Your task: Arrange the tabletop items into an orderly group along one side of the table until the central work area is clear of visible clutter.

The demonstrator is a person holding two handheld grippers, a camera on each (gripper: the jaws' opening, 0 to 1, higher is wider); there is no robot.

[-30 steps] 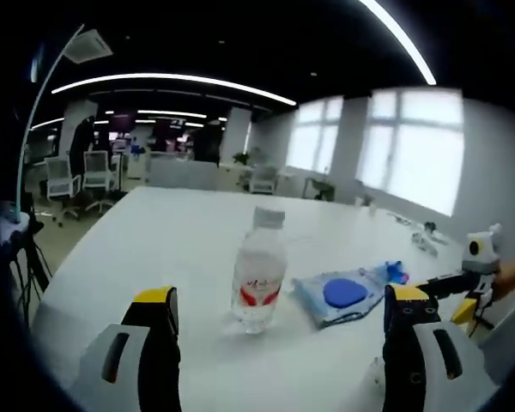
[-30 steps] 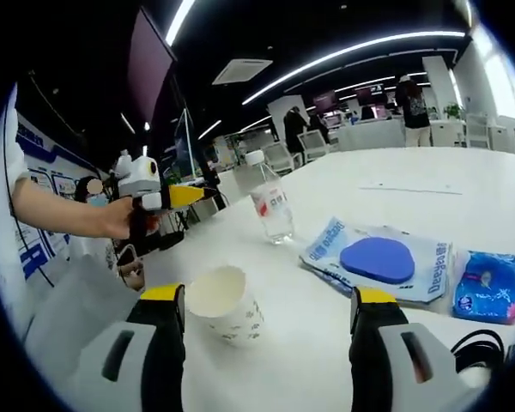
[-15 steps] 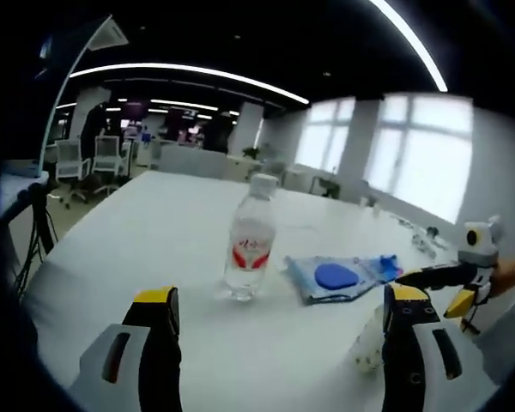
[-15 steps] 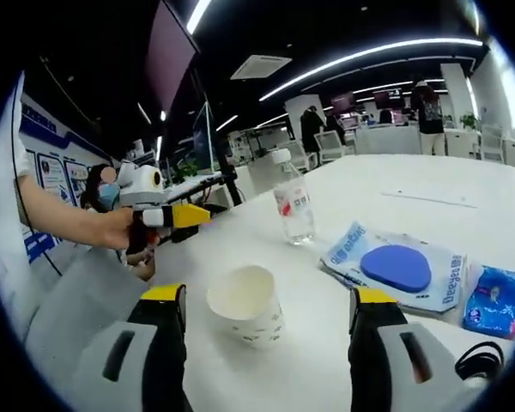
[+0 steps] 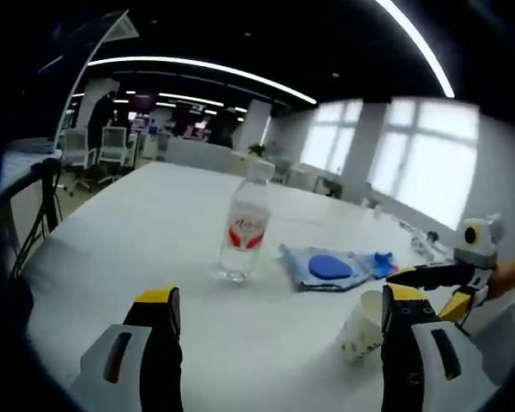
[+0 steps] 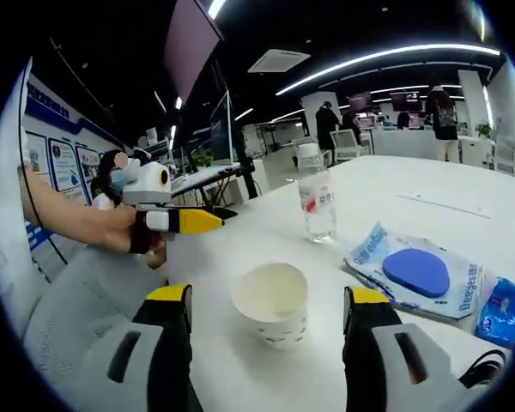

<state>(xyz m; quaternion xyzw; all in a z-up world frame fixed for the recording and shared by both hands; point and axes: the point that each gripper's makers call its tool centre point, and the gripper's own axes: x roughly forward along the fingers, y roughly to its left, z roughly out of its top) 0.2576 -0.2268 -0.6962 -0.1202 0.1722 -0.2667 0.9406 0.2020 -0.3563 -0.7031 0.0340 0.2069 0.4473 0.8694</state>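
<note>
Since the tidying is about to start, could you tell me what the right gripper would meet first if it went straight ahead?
Most likely the paper cup, standing upright between the right gripper's open jaws.

An open-plan office. A long white table (image 5: 137, 223) runs toward a far area where white swivel chairs (image 5: 113, 148) stand at other desks, and people (image 6: 440, 116) stand in the distance. Long strip lights (image 5: 197, 73) curve across a dark ceiling fitted with an air-conditioning vent (image 6: 279, 60). Big bright windows (image 5: 421, 154) fill the right wall in the left gripper view, and blue-and-white posters (image 6: 56, 159) line the wall at the left in the right gripper view, near a large dark screen (image 6: 189, 43)
</note>
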